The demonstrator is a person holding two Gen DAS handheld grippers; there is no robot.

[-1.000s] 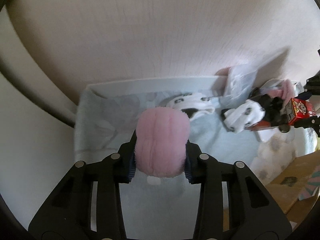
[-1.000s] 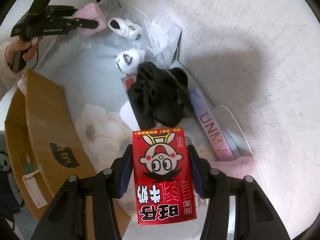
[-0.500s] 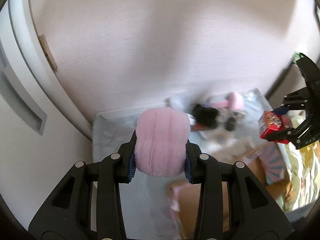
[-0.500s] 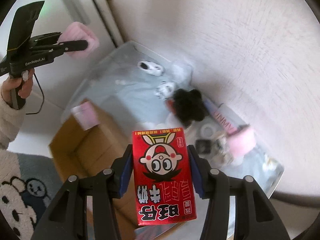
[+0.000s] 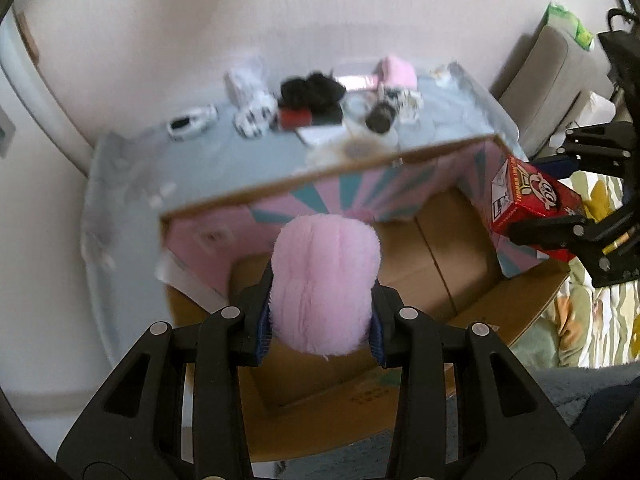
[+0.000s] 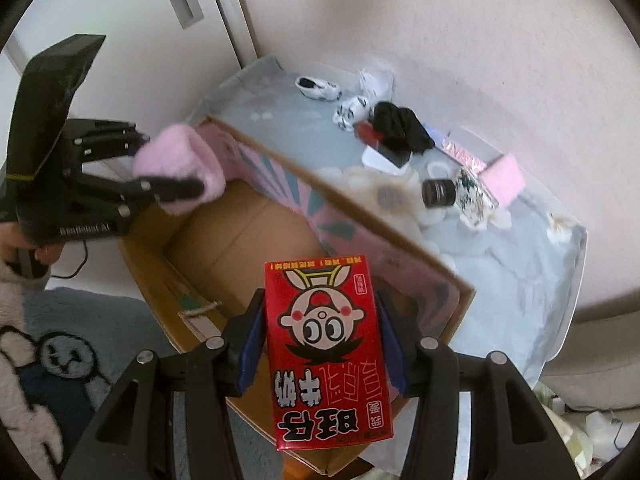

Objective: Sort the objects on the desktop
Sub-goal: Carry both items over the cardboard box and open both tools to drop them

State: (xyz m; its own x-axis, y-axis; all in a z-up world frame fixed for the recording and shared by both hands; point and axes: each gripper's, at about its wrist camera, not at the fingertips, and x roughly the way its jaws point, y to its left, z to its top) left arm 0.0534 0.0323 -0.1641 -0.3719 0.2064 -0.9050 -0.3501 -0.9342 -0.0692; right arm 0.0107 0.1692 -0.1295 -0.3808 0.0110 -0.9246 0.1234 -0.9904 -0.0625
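Your left claw (image 5: 320, 316) holds the pink fluffy roll (image 5: 325, 284) tight between its fingers, above the open cardboard box (image 5: 432, 240). Your right claw (image 6: 320, 344) grips the red drink carton (image 6: 326, 352), also over this box. On the far side, the bench (image 6: 500, 280) carries a black cloth (image 6: 402, 124), white patterned socks (image 6: 318, 86) and a small dark jar (image 6: 438, 194).
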